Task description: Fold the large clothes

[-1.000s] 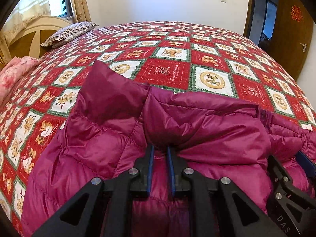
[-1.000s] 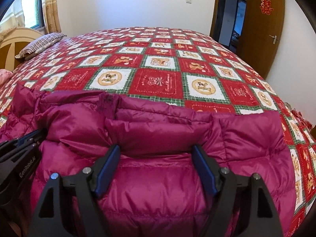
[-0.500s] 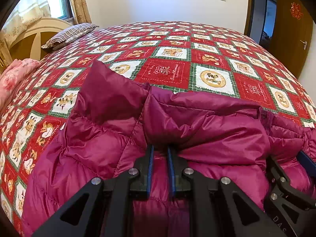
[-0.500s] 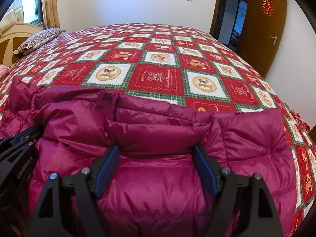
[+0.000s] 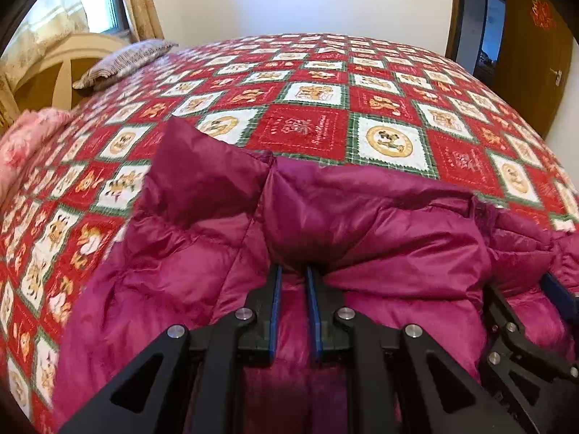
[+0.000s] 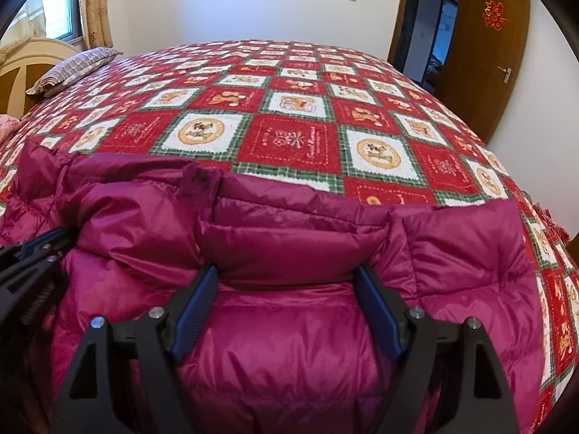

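Staying pinched, left tongs (image 5: 293, 271) on jacket (image 5: 380, 238), unmoved

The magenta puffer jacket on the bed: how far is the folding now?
Done: the shiny magenta quilted puffer jacket lies on the red patchwork quilt, one layer doubled forward. In hand: the left tongs pinch that fold; the right tongs stand open around it. Left: the remaining folds.

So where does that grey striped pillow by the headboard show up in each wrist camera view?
Left wrist view: the grey striped pillow lies upper left, at the far corner of the red patchwork quilt, beside the cream headboard.
Right wrist view: the pillow lies at the far left edge, a little above mid-height.
Shared landmark: the puffy magenta down jacket fills the foreground of both.
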Tool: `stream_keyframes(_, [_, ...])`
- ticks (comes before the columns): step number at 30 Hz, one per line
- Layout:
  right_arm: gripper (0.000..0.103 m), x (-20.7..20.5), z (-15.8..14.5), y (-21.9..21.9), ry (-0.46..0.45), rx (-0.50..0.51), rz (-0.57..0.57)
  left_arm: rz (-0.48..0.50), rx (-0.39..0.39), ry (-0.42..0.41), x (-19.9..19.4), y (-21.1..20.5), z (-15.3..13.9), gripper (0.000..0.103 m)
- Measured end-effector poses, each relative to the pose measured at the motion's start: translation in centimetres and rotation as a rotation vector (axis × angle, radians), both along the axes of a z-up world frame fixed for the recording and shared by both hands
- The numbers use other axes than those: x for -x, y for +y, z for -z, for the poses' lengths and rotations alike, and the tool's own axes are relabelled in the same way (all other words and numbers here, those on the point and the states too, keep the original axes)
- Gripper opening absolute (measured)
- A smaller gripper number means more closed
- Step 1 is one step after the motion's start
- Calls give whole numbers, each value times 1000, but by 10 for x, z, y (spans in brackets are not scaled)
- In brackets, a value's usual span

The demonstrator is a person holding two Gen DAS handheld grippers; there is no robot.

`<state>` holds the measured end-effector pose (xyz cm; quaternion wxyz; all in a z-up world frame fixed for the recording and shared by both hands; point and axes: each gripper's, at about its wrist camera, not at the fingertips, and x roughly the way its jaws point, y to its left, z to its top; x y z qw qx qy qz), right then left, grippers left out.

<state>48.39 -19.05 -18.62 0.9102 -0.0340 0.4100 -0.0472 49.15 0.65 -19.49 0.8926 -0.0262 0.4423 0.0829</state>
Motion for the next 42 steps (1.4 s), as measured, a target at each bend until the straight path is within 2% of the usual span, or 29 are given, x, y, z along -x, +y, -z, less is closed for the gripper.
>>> stream_keyframes(3, [82, 21, -14, 2, -13, -16, -30, -9, 63, -28, 24, 21, -21, 14])
stream_keyframes(5, [82, 40, -19, 6, -23, -16, -53, -17, 48, -48, 45, 36, -27, 16])
stream_keyframes(8, [85, 54, -13, 13, -15, 7, -45, -42, 63, -37, 59, 52, -13, 18])
stream_keyframes(10, [86, 56, -1, 23, -12, 70, -49, -35, 71, -42, 63, 53, -4, 18])
stream_keyframes(15, [88, 50, 6, 18, 0, 58, -38, 12, -80, -97, 69, 31, 7, 19])
stream_keyframes(17, [89, 49, 6, 17, 9, 59, -33, 13, -78, -88, 71, 33, 4, 19])
stream_keyframes(20, [86, 65, -6, 14, 21, 29, -18, -43, 37, -100, 92, 55, -18, 19])
stream_keyframes(22, [90, 94, -22, 12, -39, -14, -3, -77, 49, -164, 120, 68, -36, 20])
stream_keyframes(23, [94, 109, -27, 14, -54, -25, -9, -98, 44, -176, 131, 74, -40, 26])
stream_keyframes(24, [94, 117, -27, 16, -55, -24, -11, -121, 50, -173, 140, 81, -39, 38])
stream_keyframes(26, [94, 135, -23, 22, -48, -23, -12, -165, 101, -118, 151, 98, -22, 53])
stream_keyframes(30, [94, 147, -8, 34, -44, 8, -20, -178, 226, -85, 157, 110, 1, 53])
stream_keyframes(34, [95, 147, 2, 38, -46, 51, -17, -160, 275, -92, 158, 108, 4, 53])
stream_keyframes(38, [96, 144, 10, 41, -29, 86, -16, -146, 376, -117, 159, 117, 11, 53])
stream_keyframes(42, [97, 143, 12, 40, -14, 77, -14, -124, 436, -126, 163, 119, 12, 53])
